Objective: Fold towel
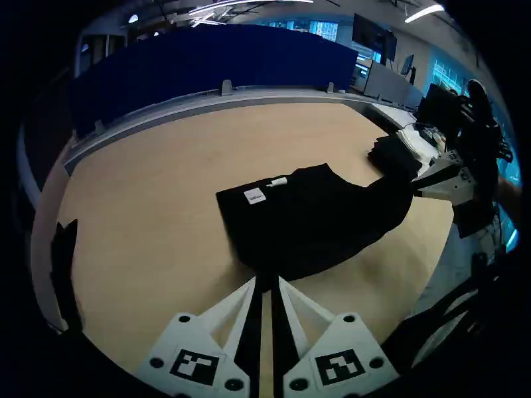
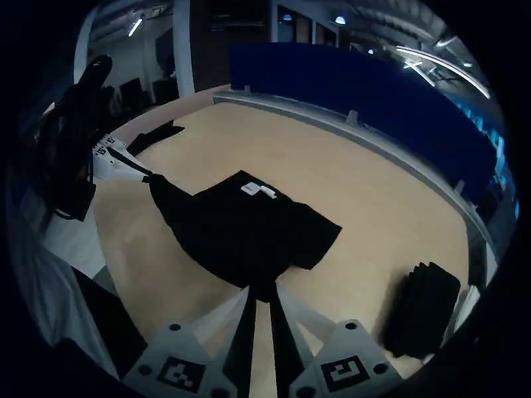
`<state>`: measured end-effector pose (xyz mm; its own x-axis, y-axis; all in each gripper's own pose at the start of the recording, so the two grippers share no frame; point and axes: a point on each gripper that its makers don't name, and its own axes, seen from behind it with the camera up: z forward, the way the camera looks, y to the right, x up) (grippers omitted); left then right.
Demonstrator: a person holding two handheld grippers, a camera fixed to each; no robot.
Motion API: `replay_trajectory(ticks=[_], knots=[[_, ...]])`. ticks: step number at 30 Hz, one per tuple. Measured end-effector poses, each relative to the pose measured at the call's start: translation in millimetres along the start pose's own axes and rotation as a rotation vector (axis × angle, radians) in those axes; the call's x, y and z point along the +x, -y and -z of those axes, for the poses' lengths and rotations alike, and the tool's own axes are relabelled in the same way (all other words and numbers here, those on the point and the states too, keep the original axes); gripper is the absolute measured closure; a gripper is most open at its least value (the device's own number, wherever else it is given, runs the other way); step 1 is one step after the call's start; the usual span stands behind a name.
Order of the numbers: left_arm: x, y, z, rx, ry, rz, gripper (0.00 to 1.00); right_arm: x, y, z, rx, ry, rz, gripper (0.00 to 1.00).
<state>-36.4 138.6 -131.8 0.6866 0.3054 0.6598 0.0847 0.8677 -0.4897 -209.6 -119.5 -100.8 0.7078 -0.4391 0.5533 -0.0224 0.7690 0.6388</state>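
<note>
A black towel [image 1: 312,219] with a white label [image 1: 255,195] lies partly folded on the wooden table [image 1: 152,199]. In the left gripper view, my left gripper [image 1: 269,282] is shut on the towel's near edge, fingers close together. Across the table my right gripper [image 1: 425,186] pinches another corner, lifted slightly off the wood. In the right gripper view the same towel [image 2: 245,232] spreads in front of my right gripper [image 2: 265,292], which is shut on its near edge. The left gripper [image 2: 143,174] holds the far left corner, with a hand behind it.
A stack of folded dark towels [image 1: 395,156] [image 2: 425,305] sits near the table's end, beside a white cloth [image 1: 415,142]. Another dark cloth [image 1: 63,265] [image 2: 156,136] lies at the table's edge. A blue partition [image 1: 212,63] runs along the far side.
</note>
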Motion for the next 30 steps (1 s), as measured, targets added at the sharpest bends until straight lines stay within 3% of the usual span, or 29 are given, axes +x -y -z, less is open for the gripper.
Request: replay_trajectory(ticks=[12, 20, 30], knots=[[11, 6.3, -6.4, 0.004, -0.013, 0.025, 0.92, 1, -7, -8.0, 0.001, 0.015, 0.004, 0.87], [32, 18.6, -28.2, 0.02, -0.03, 0.015, 0.92, 14, -30, -27.4, -0.02, 0.029, 0.016, 0.87], [55, 35.0, -66.4, 0.034, -0.04, 0.012, 0.92, 25, -67, -58.7, -0.065, 0.053, 0.003, 0.87]])
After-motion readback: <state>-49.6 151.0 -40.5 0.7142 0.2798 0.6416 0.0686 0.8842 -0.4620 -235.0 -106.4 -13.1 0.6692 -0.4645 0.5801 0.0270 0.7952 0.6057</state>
